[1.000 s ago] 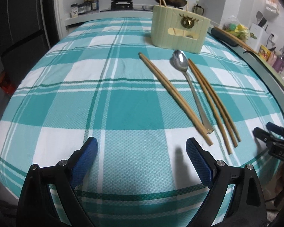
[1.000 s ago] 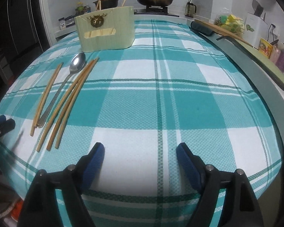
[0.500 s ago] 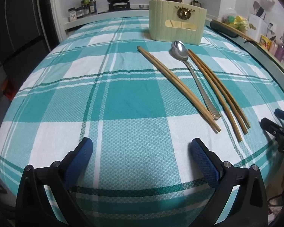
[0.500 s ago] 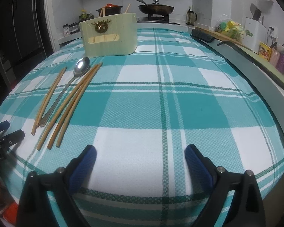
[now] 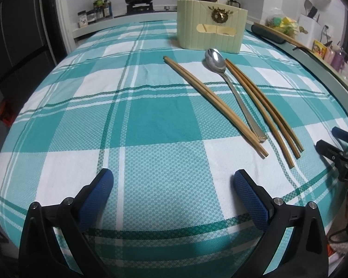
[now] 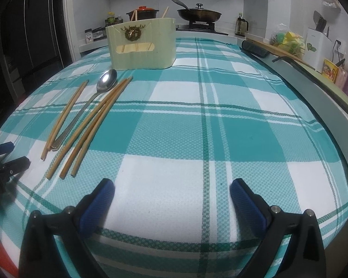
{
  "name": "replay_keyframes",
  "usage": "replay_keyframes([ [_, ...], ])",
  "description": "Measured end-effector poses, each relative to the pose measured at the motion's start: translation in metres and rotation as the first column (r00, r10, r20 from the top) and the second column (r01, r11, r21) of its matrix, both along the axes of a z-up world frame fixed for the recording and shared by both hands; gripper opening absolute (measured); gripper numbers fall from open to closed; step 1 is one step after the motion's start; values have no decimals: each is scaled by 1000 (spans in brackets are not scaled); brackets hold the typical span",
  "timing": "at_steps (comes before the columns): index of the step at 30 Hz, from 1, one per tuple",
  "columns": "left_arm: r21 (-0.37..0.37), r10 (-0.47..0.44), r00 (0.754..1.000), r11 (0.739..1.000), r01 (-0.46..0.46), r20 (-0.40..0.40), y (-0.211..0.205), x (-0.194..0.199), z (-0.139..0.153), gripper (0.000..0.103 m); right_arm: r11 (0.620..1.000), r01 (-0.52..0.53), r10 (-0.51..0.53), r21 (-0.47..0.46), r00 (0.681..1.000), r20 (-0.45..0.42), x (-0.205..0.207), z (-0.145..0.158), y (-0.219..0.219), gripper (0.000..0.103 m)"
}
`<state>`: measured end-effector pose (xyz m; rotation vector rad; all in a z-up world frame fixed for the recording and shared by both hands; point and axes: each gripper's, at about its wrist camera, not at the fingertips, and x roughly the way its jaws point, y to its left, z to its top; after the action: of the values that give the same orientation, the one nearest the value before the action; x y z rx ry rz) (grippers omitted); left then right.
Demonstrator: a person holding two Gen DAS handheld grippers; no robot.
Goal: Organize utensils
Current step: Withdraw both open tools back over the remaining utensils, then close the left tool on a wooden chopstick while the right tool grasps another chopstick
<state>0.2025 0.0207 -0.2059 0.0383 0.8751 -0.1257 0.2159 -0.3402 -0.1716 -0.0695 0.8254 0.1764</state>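
Nearest the cameras, at the front edge of the table, both tools hover low over the checked tablecloth [image 5: 150, 120] with nothing between their fingers: the left gripper [image 5: 174, 188] has its blue pads spread wide, and the right gripper [image 6: 172, 197] is spread just as wide. Beyond them lie the utensils, all flat on the cloth and none yet put away. From the left gripper they sit ahead and to the right; from the right gripper they sit ahead and to the left, so the bundle lies between the two tools. Closest to the left gripper is a pair of chopsticks [image 5: 211, 97] lying side by side, their near tips pointing back toward the table edge. Just beside them, its handle end touching or nearly touching that pair, lies the spoon [image 5: 234, 90], bowl at the far end. On the spoon's other side is a second group of three chopsticks [image 6: 92, 125], closest to the right gripper. Every long axis runs roughly from the near edge toward the far side, slanting a little, so the sticks lie along each gripper's line of reach and the fingers would probably close across them. Farther back, just past the spoon's bowl, stands the pale utensil holder [image 5: 211, 32], upright, with a few sticks already poking out of its top. It is likely the goal.
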Motion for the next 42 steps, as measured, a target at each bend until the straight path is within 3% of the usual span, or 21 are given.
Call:
replay_keyframes([
  [8,-107,9,1000,994,-10,-18,9,13,19,102,998,-29,32,57,998,-55,0,9,-10,101],
  [11,-141,17,1000,990,-18,-13,15,39,36,102,989,-4,18,151,996,-93,13,18,-15,74],
  [15,-127,53,998,990,-56,-27,13,80,40,102,977,-34,63,212,989,-131,53,27,4,56],
  [17,-102,66,997,992,-70,-43,8,97,35,102,976,-81,106,203,988,-116,70,32,24,53],
  [20,-91,76,995,992,-82,-67,4,111,24,102,972,-133,160,191,978,-131,94,29,51,38],
  [26,-3,70,994,997,-71,-84,-9,119,10,102,972,-179,205,152,963,-174,112,15,76,35],
  [29,-5,70,994,998,-70,-82,-7,120,9,103,976,-198,210,86,965,-160,110,14,82,30],
  [35,-18,82,992,996,-84,-96,-1,123,8,103,974,-216,208,-63,971,-119,106,13,92,30],
  [39,30,121,986,993,-118,-118,3,125,3,103,980,-184,174,-82,978,-113,108,14,88,30],
  [42,8,103,989,995,-103,-104,2,122,6,102,986,-154,147,-60,983,-113,108,12,78,30],
])
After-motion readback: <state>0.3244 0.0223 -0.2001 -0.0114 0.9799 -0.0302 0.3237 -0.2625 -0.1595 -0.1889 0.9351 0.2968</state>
